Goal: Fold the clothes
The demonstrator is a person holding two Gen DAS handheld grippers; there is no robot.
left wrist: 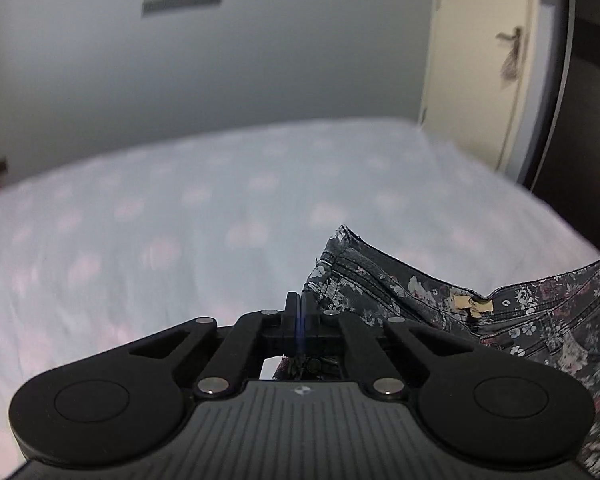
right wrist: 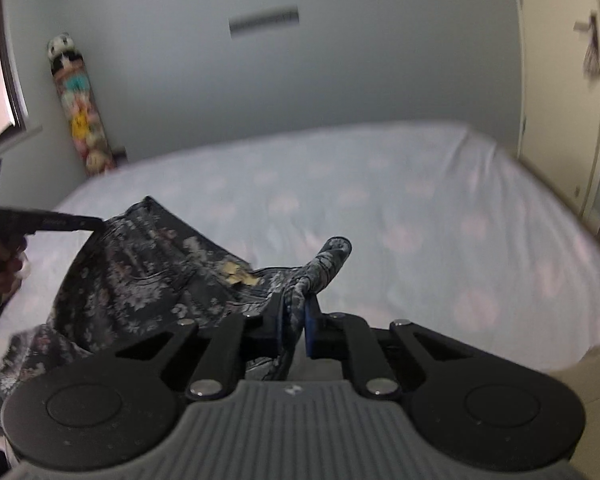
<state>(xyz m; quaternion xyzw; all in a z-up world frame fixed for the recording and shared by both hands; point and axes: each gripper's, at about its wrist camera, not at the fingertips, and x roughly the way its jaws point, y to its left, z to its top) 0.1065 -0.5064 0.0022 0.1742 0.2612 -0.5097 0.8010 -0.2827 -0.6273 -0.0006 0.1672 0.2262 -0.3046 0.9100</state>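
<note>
We hold the dark floral-print denim trousers (right wrist: 140, 276) lifted over the pale spotted bed sheet (right wrist: 400, 216), waistband stretched left to right between our tongs. The left gripper (left wrist: 301, 304) is clenched on one waistband corner, the right gripper (right wrist: 296, 312) on the other.

A bed (right wrist: 440, 208) with a pale sheet dotted in pink fills the room's middle. Behind it rises a plain grey-blue wall (right wrist: 340, 72) bearing a dark vent (right wrist: 264, 21). A cream door (right wrist: 560, 80) stands far right, a dark-framed window (right wrist: 0, 72) far left.
</note>
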